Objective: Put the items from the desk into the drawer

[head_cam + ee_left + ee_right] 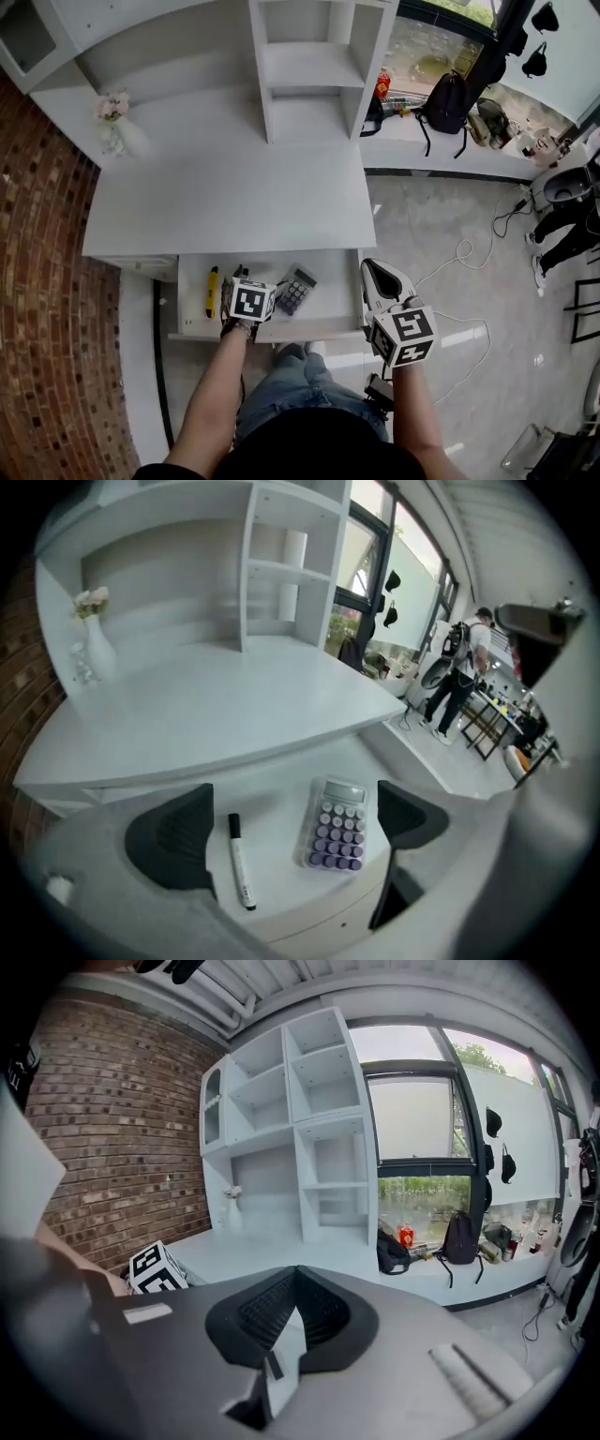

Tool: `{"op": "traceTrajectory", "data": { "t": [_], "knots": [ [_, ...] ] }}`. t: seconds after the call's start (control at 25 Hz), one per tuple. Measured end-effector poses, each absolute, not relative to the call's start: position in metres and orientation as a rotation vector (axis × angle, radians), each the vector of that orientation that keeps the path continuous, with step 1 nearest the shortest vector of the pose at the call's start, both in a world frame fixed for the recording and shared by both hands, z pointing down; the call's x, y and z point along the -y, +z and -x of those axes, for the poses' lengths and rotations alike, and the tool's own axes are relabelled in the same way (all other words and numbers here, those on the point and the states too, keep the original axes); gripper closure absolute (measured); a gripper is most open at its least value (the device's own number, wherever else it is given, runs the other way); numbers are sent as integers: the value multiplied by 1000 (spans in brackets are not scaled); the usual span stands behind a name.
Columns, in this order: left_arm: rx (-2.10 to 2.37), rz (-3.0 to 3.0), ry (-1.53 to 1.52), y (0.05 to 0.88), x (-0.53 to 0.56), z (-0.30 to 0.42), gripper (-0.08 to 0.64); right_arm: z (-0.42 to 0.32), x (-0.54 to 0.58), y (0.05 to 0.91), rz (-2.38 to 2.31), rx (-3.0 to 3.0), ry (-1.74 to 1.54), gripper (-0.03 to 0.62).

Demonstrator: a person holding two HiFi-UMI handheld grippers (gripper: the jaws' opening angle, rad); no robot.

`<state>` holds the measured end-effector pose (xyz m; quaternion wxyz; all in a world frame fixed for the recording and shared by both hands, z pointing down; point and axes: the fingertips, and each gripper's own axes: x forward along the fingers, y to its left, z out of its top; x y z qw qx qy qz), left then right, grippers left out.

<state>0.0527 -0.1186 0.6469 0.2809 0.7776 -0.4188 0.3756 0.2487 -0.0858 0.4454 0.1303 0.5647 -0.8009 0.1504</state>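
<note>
The white desk's drawer (272,330) stands pulled out below the desktop (225,197). In it lie a yellow tool (212,291), a black-capped white marker (241,860) and a purple-keyed calculator (337,834), also the calculator (296,291) in the head view. My left gripper (249,292) hovers over the drawer's front, open (291,822), with its pads either side of the marker and calculator and nothing held. My right gripper (373,270) hangs just past the drawer's right end, shut (292,1312) with nothing visible in it.
A vase of flowers (112,122) stands at the desktop's back left, beside a white shelf unit (309,66). A brick wall (37,281) runs along the left. On the right are a backpack (448,101) on the window ledge, a floor cable (459,258), and a standing person (459,682).
</note>
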Motion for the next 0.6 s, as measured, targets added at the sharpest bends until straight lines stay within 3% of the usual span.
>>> {"op": "traceTrajectory", "data": {
  "t": [0.6],
  "knots": [
    [1664, -2105, 390, 459, 142, 75, 2, -204, 109, 389, -1507, 2507, 262, 583]
  ]
}}
